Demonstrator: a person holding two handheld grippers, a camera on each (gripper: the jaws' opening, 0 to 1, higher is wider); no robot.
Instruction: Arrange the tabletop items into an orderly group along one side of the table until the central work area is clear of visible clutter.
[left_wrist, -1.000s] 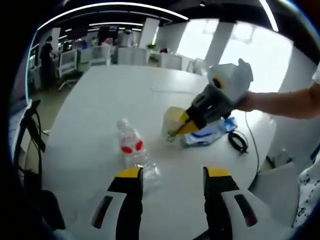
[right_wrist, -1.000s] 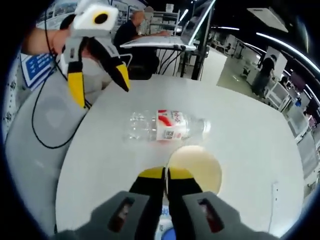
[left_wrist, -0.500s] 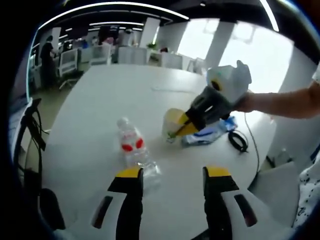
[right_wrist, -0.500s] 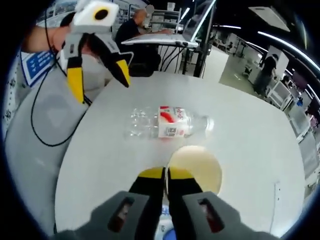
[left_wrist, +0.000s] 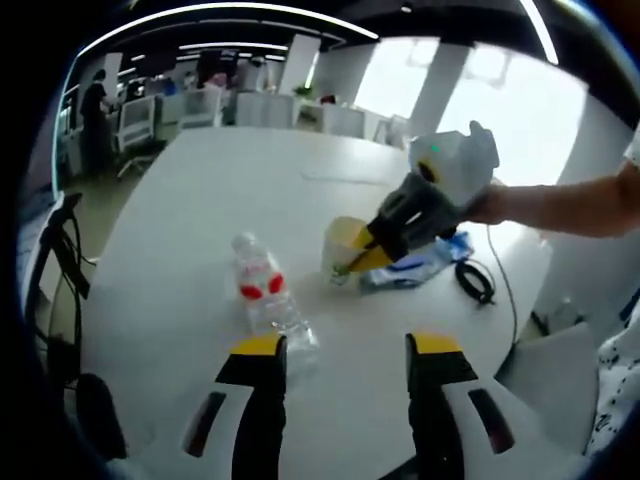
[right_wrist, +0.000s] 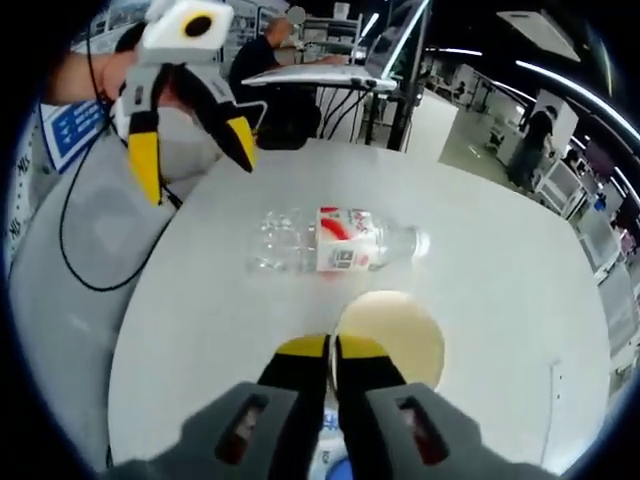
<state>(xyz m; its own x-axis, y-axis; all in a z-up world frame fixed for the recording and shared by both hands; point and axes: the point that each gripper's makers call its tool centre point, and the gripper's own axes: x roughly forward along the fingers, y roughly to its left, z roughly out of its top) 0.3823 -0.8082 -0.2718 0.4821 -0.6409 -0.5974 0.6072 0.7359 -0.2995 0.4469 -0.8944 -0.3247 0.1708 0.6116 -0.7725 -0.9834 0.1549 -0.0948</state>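
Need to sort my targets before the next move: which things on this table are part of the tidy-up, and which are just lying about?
Job items: clear bottle lying on its side; yellow cup by the right gripper; blue-and-white packet.

Just lying about: black cable near the table edge; office desks and chairs behind.

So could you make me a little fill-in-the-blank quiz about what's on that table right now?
1. The bottle is lying on its ____.
2. The right gripper is shut on the rim of the ____.
3. The left gripper's jaws stand ____.
4. The bottle's label is white and ____.

Missing words: side; cup; open; red
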